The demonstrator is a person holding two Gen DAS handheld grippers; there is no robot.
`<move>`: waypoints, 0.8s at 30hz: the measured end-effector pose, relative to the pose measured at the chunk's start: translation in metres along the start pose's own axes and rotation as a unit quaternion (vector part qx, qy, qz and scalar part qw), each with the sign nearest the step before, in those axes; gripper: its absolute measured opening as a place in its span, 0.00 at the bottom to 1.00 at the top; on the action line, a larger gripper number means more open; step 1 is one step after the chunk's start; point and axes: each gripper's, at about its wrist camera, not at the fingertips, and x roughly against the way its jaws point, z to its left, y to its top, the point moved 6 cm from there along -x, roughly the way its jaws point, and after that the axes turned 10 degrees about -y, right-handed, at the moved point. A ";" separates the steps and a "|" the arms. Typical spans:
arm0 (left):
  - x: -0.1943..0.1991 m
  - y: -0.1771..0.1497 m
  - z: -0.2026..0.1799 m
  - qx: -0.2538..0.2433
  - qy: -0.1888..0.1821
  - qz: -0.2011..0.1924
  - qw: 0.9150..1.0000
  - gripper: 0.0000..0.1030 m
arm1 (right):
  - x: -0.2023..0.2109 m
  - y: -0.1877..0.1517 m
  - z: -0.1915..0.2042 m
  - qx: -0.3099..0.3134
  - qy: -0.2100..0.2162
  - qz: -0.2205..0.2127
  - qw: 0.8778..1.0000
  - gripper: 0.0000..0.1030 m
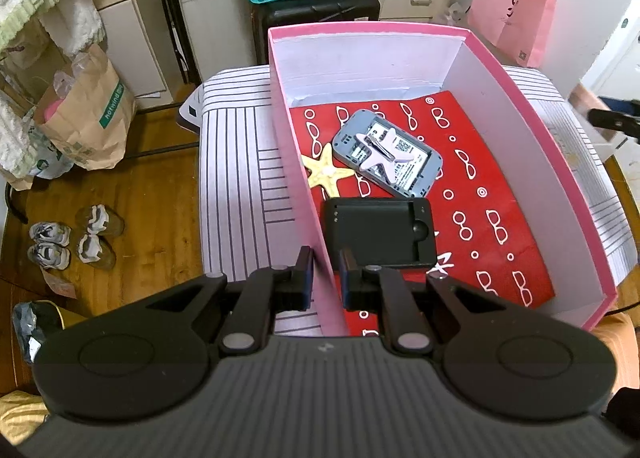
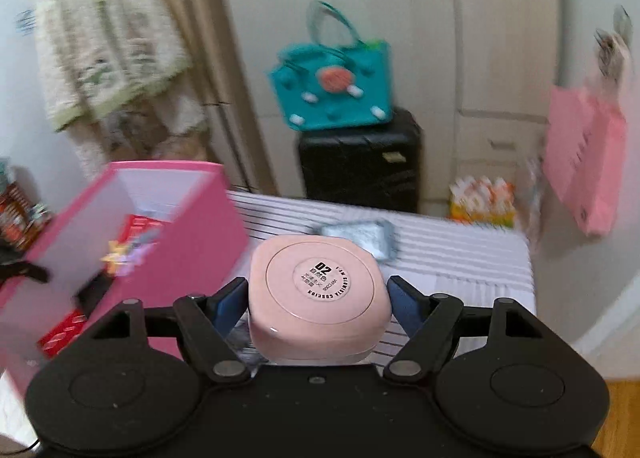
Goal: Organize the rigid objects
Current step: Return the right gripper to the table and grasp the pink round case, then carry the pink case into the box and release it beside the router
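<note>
"02" on pink case (image 2: 320, 298) sticker

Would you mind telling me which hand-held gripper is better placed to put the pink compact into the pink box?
The right hand-held gripper: it already grips the pink compact, with the pink box close by. The left hand-held gripper is clamped on the box wall, steadying it.

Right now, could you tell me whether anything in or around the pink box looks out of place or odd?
Two things. The grey phone in the pink box has no back cover, its inside exposed, with a pale starfish on it. On the striped surface, a grey piece, possibly that cover, lies outside the box.
</note>
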 end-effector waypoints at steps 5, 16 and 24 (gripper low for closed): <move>0.000 -0.002 0.000 -0.001 -0.005 -0.005 1.000 0.12 | 0.036 0.016 0.060 0.051 0.042 -0.021 0.998 0.78; 0.001 -0.004 0.000 -0.004 -0.014 -0.005 1.000 0.12 | 0.031 0.021 0.187 0.254 0.073 -0.014 0.964 0.78; 0.003 -0.006 0.002 0.000 -0.025 -0.012 1.000 0.13 | -0.031 0.027 0.198 0.312 0.004 0.012 0.950 0.78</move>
